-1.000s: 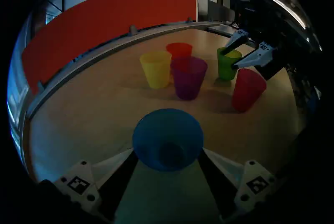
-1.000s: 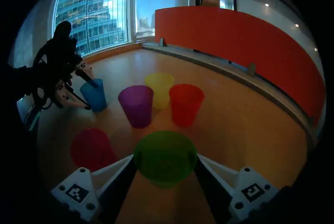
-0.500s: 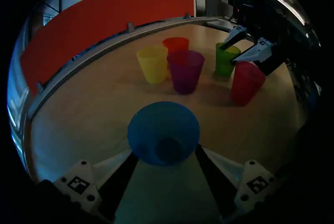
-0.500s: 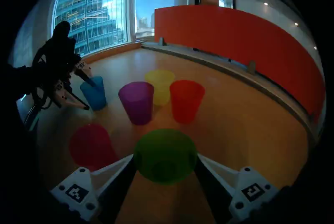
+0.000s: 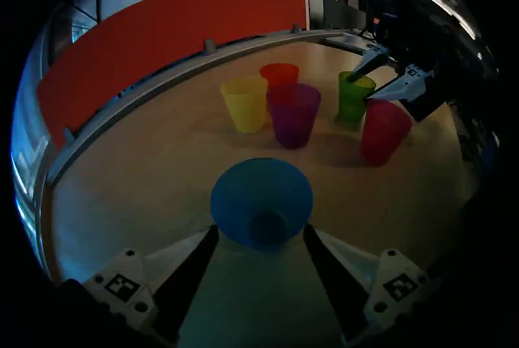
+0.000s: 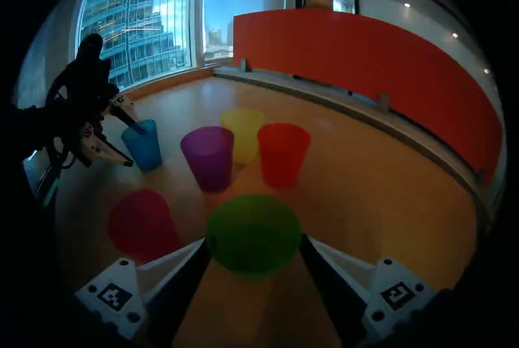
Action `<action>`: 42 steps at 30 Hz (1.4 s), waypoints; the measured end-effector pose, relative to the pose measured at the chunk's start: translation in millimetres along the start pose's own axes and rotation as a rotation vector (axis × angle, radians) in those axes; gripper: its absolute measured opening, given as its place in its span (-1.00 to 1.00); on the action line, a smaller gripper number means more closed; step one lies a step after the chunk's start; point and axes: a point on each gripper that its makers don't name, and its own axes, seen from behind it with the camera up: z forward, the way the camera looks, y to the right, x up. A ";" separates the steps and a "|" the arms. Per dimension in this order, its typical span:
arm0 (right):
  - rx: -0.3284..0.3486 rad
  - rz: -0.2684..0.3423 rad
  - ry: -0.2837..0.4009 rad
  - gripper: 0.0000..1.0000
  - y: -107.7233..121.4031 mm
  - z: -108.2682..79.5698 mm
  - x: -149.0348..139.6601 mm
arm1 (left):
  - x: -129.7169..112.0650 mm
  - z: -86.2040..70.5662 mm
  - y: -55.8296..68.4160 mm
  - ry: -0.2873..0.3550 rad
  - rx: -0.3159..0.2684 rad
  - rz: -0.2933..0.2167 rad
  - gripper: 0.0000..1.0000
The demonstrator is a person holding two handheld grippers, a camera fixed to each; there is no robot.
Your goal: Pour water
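Observation:
In the left gripper view a blue cup (image 5: 261,195) sits between the fingers of my left gripper (image 5: 259,227), which is shut on it. Beyond it on the wooden table (image 5: 149,153) stand a yellow cup (image 5: 245,104), an orange-red cup (image 5: 279,73), a purple cup (image 5: 293,114) and a dark red cup (image 5: 384,132). Farther right, my right gripper (image 5: 361,88) is shut on a green cup (image 5: 352,101). The right gripper view has the green cup (image 6: 253,218) between its own fingers (image 6: 253,239). The blue cup (image 6: 144,147) is at the left, in the left gripper (image 6: 135,147).
A low rail and an orange-red wall panel (image 6: 389,56) run along the table's far edge. Tall windows (image 6: 136,23) stand behind the hand holding the left gripper. In the right gripper view the purple (image 6: 209,158), yellow (image 6: 241,132), orange-red (image 6: 283,153) and dark red (image 6: 143,224) cups cluster mid-table.
The blue cup has shifted a little farther up between the left fingers. The right gripper view has drifted slightly with the green cup still held. The other cups stand as before.

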 end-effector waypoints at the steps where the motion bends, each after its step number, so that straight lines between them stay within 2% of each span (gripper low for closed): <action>1: -0.002 0.003 0.001 1.00 -0.3 -2.3 -1.1 | -0.7 -2.0 -0.9 0.002 0.004 -0.005 0.94; 17: -0.080 0.050 0.038 1.00 2.1 -46.5 -12.0 | -13.7 -41.4 -8.5 0.049 0.065 -0.064 0.95; 29: -0.104 0.055 0.067 1.00 -9.7 -74.3 -12.7 | -17.0 -68.6 -8.0 0.092 0.097 -0.099 0.94; 35: -0.138 0.077 0.089 1.00 -7.5 -81.2 -9.8 | -16.1 -77.5 -16.3 0.120 0.141 -0.121 0.94; 42: -0.200 0.110 0.147 1.00 -1.0 -93.6 1.3 | -7.8 -88.7 -28.4 0.188 0.199 -0.168 0.95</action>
